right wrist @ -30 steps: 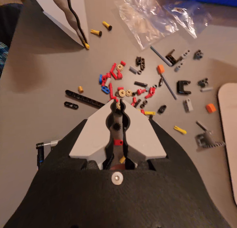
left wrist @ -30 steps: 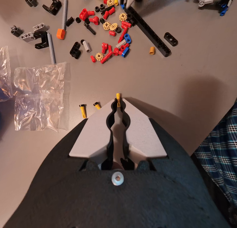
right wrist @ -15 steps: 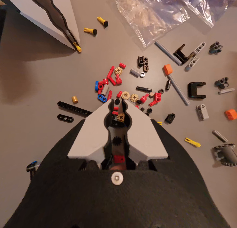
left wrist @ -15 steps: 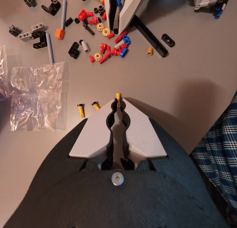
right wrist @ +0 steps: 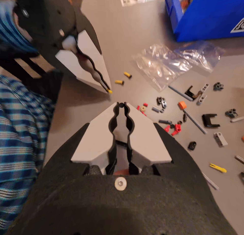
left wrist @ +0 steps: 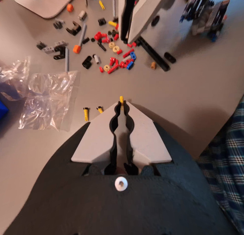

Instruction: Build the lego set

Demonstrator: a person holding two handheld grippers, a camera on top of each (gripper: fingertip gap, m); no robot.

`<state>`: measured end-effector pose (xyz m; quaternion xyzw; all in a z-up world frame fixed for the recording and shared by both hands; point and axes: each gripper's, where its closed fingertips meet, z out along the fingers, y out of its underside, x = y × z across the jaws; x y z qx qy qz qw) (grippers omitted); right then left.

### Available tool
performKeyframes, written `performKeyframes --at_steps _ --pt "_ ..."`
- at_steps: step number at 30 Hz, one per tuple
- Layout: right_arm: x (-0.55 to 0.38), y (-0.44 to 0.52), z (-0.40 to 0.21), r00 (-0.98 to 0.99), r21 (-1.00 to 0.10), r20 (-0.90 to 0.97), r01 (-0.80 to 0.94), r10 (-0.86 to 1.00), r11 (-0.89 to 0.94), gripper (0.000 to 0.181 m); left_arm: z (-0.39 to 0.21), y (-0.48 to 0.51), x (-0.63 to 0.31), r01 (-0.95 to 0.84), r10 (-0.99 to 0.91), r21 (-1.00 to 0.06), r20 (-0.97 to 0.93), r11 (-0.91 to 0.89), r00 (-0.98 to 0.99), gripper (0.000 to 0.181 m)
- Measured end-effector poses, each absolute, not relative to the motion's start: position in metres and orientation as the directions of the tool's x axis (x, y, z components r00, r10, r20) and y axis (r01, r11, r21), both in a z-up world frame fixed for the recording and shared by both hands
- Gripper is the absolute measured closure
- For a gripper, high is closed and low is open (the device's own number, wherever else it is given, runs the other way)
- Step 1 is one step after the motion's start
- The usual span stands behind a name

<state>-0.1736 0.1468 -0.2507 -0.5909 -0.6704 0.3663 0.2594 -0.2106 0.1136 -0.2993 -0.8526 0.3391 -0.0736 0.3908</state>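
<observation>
- Here, in the left wrist view, the left tool (left wrist: 121,103) is closed on a yellow pin (left wrist: 121,100) at its very tips; the pin's long axis runs straight on along the fingers, its ridged end sticking out ahead of them.
- Just to the left of the tips two more yellow pins with black caps (left wrist: 85,113) lie on the grey surface (left wrist: 171,89), each with its black end pointing away from the tool.
- Further left lies an empty clear bag (left wrist: 50,100).
- Well ahead is a scatter of small red, blue, tan and black pieces (left wrist: 116,56), with a long black beam (left wrist: 153,54) lying aslant on their right side.
- The right tool (left wrist: 124,40) comes down into that scatter from the top of the frame, tips toward the surface.
- In the right wrist view, the right tool (right wrist: 121,104) is nearly closed, its tips pinching a small round black piece (right wrist: 121,105); too little of it shows to tell its long axis.
- Ahead and to the left the left tool (right wrist: 108,90) points down and rightward, the yellow pin (right wrist: 109,91) poking out of its tips along the same slant, apart from the right tool's tips.
- To the right of the tool lie loose parts, among them a grey axle with an orange end (right wrist: 182,105).
- Far ahead on the right stands a blue box (right wrist: 211,17).
</observation>
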Motion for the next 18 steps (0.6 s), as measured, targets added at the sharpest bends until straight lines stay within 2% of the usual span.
performKeyframes --at_steps 6,10,18 --pt "-0.190 0.125 -0.217 -0.111 -0.881 -0.286 0.421 0.952 -0.216 0.177 -0.253 0.116 -0.194 -0.357 -0.596 -0.889 -0.127 -0.286 0.793 0.180" --pt "-0.189 0.116 -0.215 -0.116 -0.882 -0.363 0.362 0.924 -0.301 0.177 -0.235 0.113 -0.189 -0.330 -0.592 -0.923 -0.156 -0.197 0.791 0.180" --pt "-0.189 0.112 -0.213 -0.112 -0.888 -0.372 0.333 0.921 -0.318 0.177 -0.222 0.110 -0.186 -0.348 -0.587 -0.929 -0.211 -0.129 0.781 0.180"
